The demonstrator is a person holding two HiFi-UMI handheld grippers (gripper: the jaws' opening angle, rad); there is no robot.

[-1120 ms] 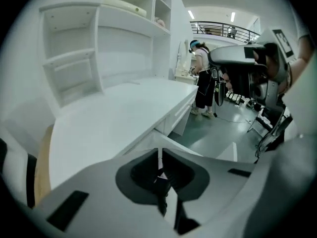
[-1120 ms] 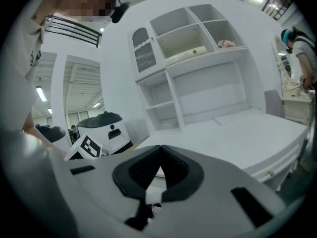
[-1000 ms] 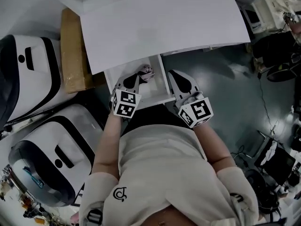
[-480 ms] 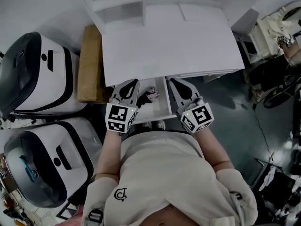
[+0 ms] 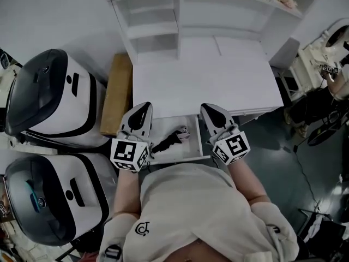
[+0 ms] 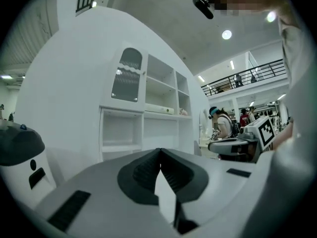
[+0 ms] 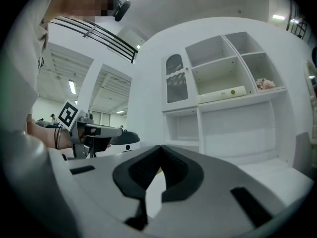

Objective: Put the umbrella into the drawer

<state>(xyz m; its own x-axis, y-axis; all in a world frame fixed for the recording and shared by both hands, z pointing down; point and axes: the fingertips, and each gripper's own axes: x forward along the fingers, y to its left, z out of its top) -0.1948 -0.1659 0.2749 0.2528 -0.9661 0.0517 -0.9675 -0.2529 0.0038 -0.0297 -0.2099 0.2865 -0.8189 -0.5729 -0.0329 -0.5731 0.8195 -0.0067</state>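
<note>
The umbrella (image 5: 170, 141) lies folded and slanted in the open drawer (image 5: 190, 153), dark end toward the left, paler end toward the right; the drawer stands pulled out from under the front edge of the white desk (image 5: 207, 81), right before the person.

The left gripper (image 5: 143, 109) hangs over the drawer's left side and the right gripper (image 5: 209, 111) over its right side, the umbrella between them and touched by neither; both point level toward the shelves (image 5: 158, 21) at the back of the desk. On each, the jaws are pressed together at the tips with nothing held.

A brown box (image 5: 117, 94) stands against the desk's left side; beyond it is a white-and-black machine (image 5: 49, 100), with a second machine (image 5: 52, 195) nearer the person.
</note>
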